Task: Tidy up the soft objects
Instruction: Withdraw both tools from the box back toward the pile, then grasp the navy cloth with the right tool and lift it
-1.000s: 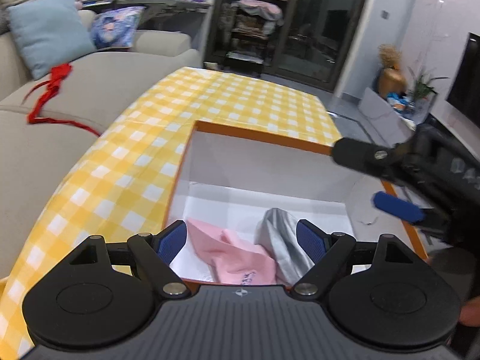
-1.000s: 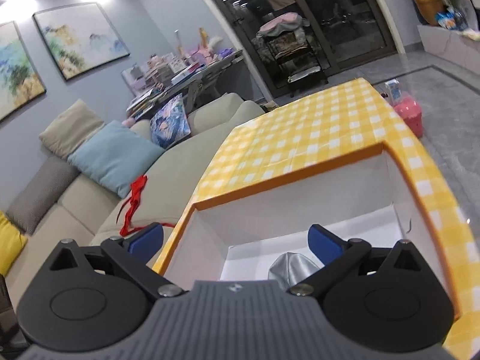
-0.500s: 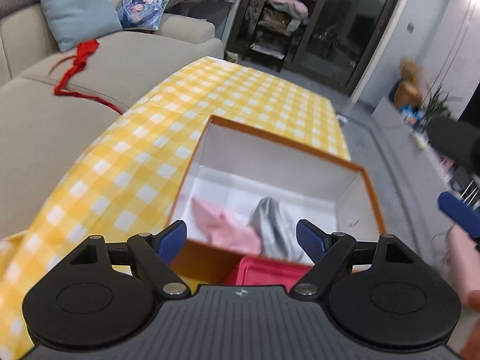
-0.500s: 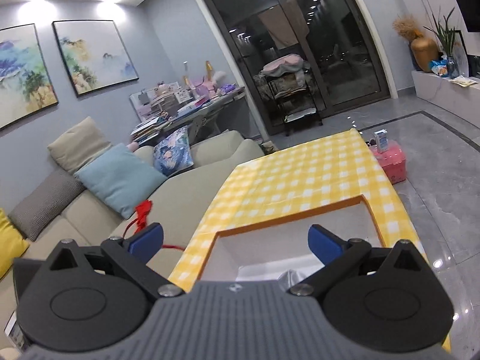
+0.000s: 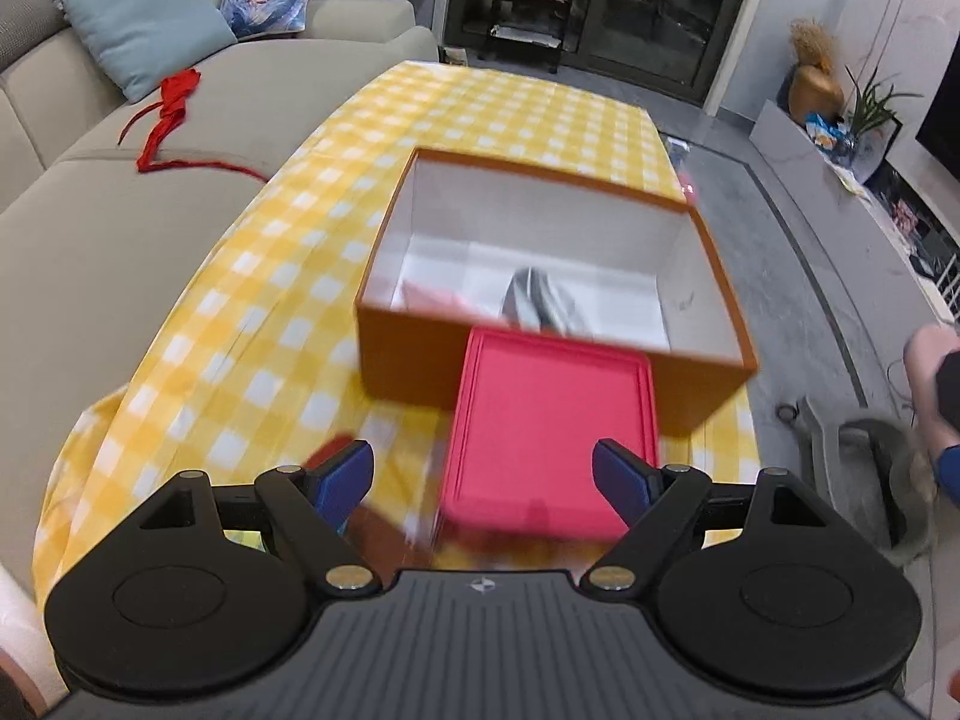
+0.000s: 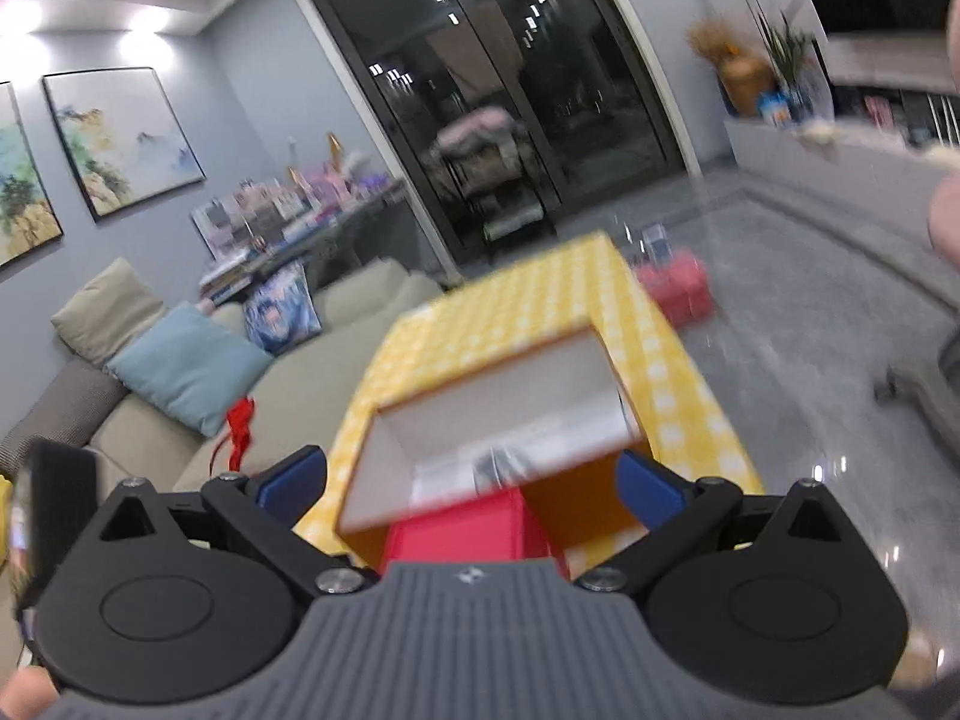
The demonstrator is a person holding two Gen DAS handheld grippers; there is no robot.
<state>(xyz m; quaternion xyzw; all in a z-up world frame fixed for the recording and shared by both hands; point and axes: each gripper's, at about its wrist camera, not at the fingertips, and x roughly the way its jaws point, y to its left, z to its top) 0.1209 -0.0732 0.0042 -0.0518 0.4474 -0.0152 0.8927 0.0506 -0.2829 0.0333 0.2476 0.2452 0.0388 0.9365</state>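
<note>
An orange open box (image 5: 414,354) with a white inside stands on the yellow checked table (image 5: 498,114). A grey soft item (image 5: 540,300) and a pink one (image 5: 429,295) lie in it. A red flat tray (image 5: 552,420) lies in front of the box. My left gripper (image 5: 483,477) is open and empty, above the table's near end, well back from the box. My right gripper (image 6: 471,483) is open and empty, raised behind the box (image 6: 588,516) and the red tray (image 6: 468,528). The grey item (image 6: 498,462) shows blurred in the right wrist view.
A beige sofa (image 5: 120,210) runs along the left with a red ribbon (image 5: 168,114) and a blue cushion (image 5: 144,18) on it. A pink basket (image 6: 678,288) stands on the grey floor beyond the table. A dark red-brown object (image 5: 336,450) lies by my left finger.
Both grippers have pulled back and up away from the box. The red tray has come into view in front of the box. Both views are blurred by motion.
</note>
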